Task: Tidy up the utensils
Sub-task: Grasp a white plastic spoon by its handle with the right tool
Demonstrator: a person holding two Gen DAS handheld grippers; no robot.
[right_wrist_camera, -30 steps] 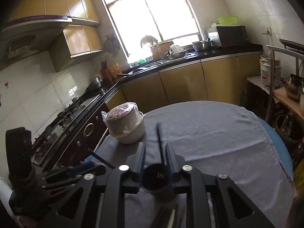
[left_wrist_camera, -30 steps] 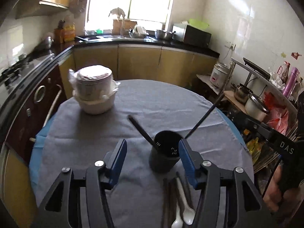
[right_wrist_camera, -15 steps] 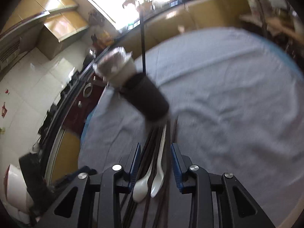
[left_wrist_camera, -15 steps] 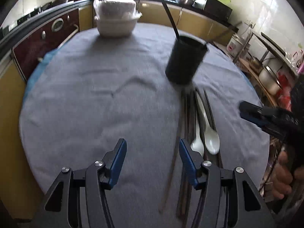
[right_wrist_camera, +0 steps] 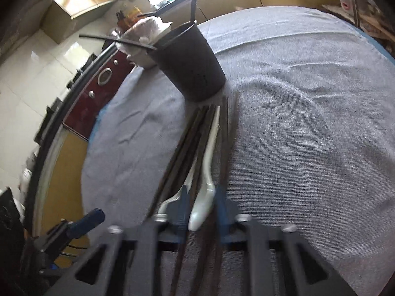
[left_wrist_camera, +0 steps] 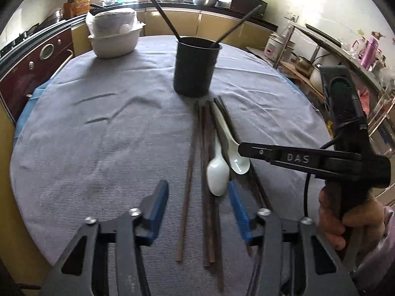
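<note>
A black utensil cup (left_wrist_camera: pixel 195 69) stands on the grey tablecloth with two dark chopsticks in it; it also shows in the right wrist view (right_wrist_camera: pixel 190 66). In front of it lie several brown chopsticks (left_wrist_camera: pixel 206 153) and two white spoons (left_wrist_camera: pixel 218 170). My left gripper (left_wrist_camera: pixel 197 202) is open and empty, low over the near ends of the chopsticks. My right gripper (right_wrist_camera: pixel 200 209) is open, its fingers on either side of the right white spoon's bowl (right_wrist_camera: pixel 202 204), just above the table. It shows from the side in the left wrist view (left_wrist_camera: pixel 246 151).
A stack of white bowls wrapped in plastic (left_wrist_camera: pixel 114 34) stands at the table's far left. The round table (left_wrist_camera: pixel 74 135) has a grey cloth over blue. Kitchen counters, a stove at left and a cluttered shelf rack (left_wrist_camera: pixel 345 56) at right surround it.
Both grippers have pulled back from the cup and dropped toward the utensils lying on the cloth. The right gripper has come down around a white spoon's bowl.
</note>
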